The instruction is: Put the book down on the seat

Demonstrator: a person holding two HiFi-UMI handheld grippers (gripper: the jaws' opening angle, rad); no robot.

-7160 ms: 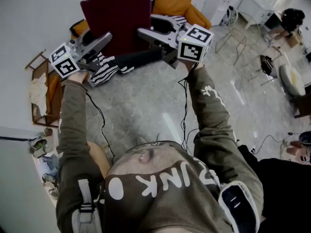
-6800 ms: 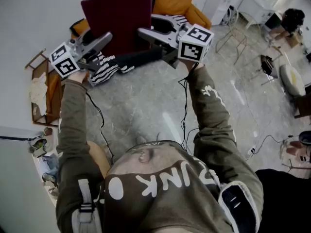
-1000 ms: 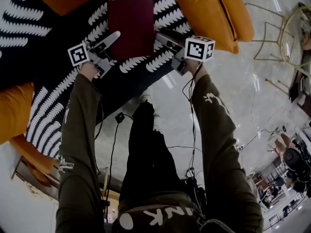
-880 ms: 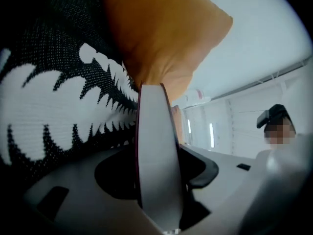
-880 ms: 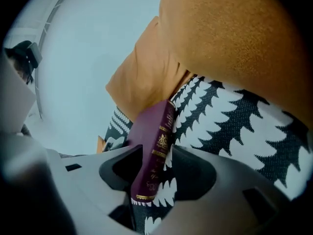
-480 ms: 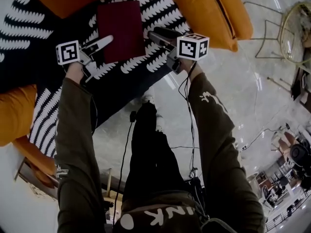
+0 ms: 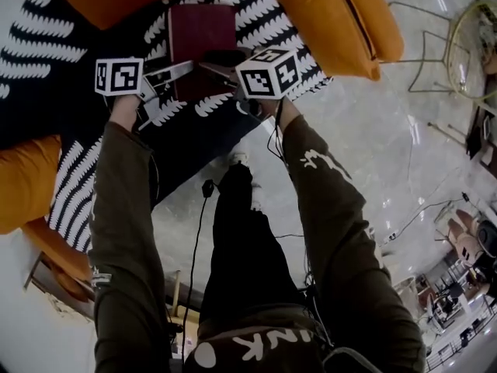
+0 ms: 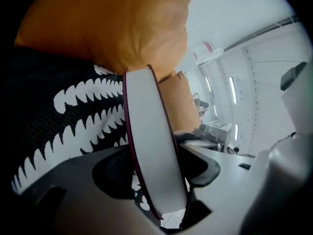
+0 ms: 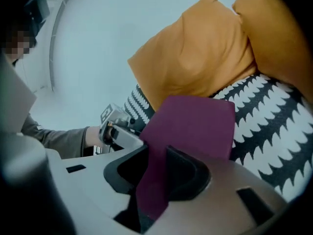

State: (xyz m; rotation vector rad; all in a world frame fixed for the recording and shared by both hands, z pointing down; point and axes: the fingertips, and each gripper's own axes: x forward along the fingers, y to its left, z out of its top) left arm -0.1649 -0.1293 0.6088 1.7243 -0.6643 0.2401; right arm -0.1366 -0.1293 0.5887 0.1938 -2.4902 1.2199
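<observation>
Head view: maroon hardcover book (image 7: 202, 29) rests near the front edge of the black-and-white patterned seat (image 7: 272, 14). My left hand-held gripper (image 7: 180, 70) is opening on it and my right hand-held gripper (image 7: 217, 62) closing. I should release slowly, keeping it flat.

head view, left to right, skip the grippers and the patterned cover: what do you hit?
Left orange cushion → book → right orange cushion → gold wire frame.

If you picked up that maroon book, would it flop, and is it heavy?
Probably stiff: the book has a hard cover that looks flat and unbent. Likely hefty for its size, given the thick block of pages. It shouldn't slide much on the soft patterned throw.
</observation>
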